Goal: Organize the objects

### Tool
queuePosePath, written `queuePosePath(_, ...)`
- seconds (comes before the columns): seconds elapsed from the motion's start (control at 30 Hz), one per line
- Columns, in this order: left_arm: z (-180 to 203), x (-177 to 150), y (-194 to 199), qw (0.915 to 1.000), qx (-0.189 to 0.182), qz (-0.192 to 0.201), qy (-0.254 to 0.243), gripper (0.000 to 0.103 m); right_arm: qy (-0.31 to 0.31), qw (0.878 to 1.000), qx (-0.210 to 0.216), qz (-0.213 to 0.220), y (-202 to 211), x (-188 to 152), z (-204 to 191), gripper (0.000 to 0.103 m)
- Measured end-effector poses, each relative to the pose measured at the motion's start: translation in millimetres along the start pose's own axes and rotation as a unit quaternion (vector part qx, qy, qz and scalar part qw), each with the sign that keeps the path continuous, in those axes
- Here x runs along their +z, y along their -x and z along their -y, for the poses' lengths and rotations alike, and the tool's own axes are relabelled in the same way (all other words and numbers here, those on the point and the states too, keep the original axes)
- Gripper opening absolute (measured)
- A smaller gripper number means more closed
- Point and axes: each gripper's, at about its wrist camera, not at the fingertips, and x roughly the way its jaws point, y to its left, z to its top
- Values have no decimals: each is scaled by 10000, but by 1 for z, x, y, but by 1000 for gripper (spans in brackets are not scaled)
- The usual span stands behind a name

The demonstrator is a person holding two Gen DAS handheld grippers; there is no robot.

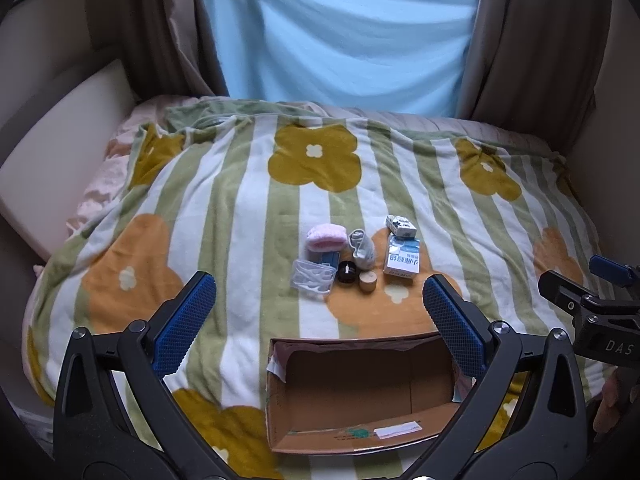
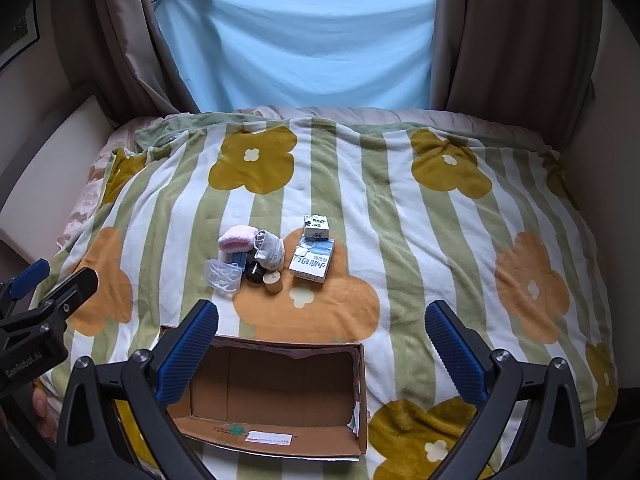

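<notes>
A bed is covered by a striped flower blanket [image 2: 400, 240]. An open cardboard box [image 2: 276, 432] is sat just ahead of the tongs. A little pile of small items [image 2: 272, 256] is parked further out beyond it.

The open cardboard box [image 1: 360, 392] sits on the bed's striped blanket [image 1: 240, 220] at 6 o'clock, its inside bare apart from a label on the near flap. Between its far wall and the cluster of small things [image 1: 352, 256] at 12 o'clock lies a clear band of blanket. In the cluster the pieces crowd together, touching or just beside each other, with little room between them. Wide bare blanket spreads at 9 and 3 o'clock and beyond the cluster up to the curtains [image 2: 500, 40].
</notes>
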Motion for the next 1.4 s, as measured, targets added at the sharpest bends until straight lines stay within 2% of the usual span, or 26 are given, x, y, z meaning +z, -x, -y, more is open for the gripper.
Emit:
queuePosePath(0.6,7,2,0,9998,-5,8,-174,103,10,10000,-22,22,1,1,-1,103)
queuePosePath(0.9,-1,3,3,9997,-218,30,-50,103,-3,10000,-21,55,4,7,-2,103)
queuePosePath(1.4,-2,4,6,9994,72,160,-296,103,6,9996,-39,273,5,1,-6,103)
